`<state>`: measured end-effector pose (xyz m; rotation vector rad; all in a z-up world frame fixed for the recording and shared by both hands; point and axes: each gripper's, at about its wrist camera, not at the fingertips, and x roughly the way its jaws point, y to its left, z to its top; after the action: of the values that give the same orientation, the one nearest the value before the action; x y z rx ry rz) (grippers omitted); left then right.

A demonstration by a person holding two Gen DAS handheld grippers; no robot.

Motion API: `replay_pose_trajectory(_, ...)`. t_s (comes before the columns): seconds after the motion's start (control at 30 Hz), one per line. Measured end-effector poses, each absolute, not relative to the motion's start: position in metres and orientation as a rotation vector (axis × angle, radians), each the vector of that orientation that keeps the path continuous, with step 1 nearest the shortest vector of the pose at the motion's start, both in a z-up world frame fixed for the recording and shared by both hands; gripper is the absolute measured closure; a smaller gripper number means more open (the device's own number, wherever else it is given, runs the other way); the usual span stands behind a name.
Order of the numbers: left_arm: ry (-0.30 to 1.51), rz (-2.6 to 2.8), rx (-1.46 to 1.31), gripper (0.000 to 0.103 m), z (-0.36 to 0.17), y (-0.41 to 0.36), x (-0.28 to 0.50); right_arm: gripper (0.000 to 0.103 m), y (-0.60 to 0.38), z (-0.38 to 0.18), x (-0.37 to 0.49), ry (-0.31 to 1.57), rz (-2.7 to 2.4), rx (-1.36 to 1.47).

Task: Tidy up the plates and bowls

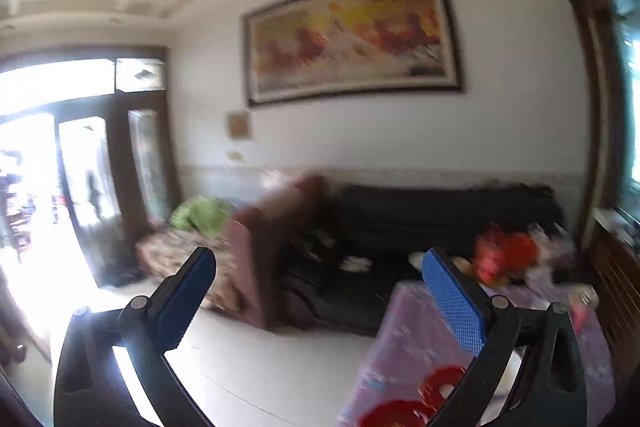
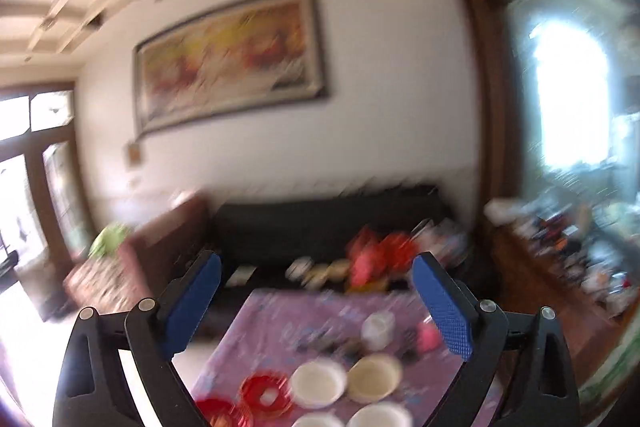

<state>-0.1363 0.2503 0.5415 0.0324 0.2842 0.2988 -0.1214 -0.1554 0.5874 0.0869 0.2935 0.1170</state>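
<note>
Both views are blurred and look out across a living room. In the right wrist view, several white bowls (image 2: 319, 381) and red plates (image 2: 266, 393) lie on a table with a purple cloth (image 2: 280, 315), low in the frame. My right gripper (image 2: 316, 263) hangs above them, open, with nothing between its blue pads (image 2: 444, 311). In the left wrist view only the red plates (image 1: 442, 385) show at the bottom, on the purple cloth (image 1: 412, 327). My left gripper (image 1: 318, 261) is open and holds nothing; its blue pads (image 1: 452, 301) stand wide apart.
A dark sofa (image 2: 320, 223) runs along the far wall under a framed painting (image 2: 228, 55). Red bags (image 2: 372, 255) and small cups (image 2: 376, 329) crowd the table's far end. A brown armchair (image 1: 272, 239) stands left, a cluttered wooden cabinet (image 2: 560, 255) right. Pale floor (image 1: 260, 367) lies left of the table.
</note>
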Motion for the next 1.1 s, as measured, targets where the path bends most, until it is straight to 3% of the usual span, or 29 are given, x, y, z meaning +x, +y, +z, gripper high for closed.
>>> replay_pose_trajectory(0.23, 0.679, -0.011, -0.077, 0.000, 0.304, 0.211, 0.028, 0.008, -0.103, 0.329, 0.007, 0.734, 0.350, 0.100)
replay_pose_trajectory(0.3, 0.811, -0.038, -0.106, 0.003, 0.239, 0.196, 0.061, 0.028, -0.091, 0.250, 0.039, 0.885, 0.389, 0.145)
replay_pose_trajectory(0.33, 0.861, -0.049, -0.109, 0.012, 0.216, 0.190, 0.079, 0.033, -0.086, 0.213, 0.054, 0.970, 0.411, 0.180)
replay_pose_trajectory(0.37, 0.928, -0.071, -0.106, 0.017, 0.187, 0.181, 0.100, 0.039, -0.082, 0.178, 0.067, 1.051, 0.431, 0.223)
replay_pose_trajectory(0.43, 1.014, -0.088, -0.096, 0.021, 0.154, 0.176, 0.124, 0.040, -0.075, 0.127, 0.088, 1.150, 0.438, 0.278)
replay_pose_trajectory(0.73, 1.217, -0.102, -0.141, 0.021, 0.060, 0.154, 0.211, 0.040, -0.060, 0.056, 0.149, 1.275, 0.400, 0.376)
replay_pose_trajectory(1.1, 1.329, -0.096, -0.122, 0.021, 0.022, 0.155, 0.249, 0.040, -0.038, 0.030, 0.178, 1.349, 0.315, 0.387)
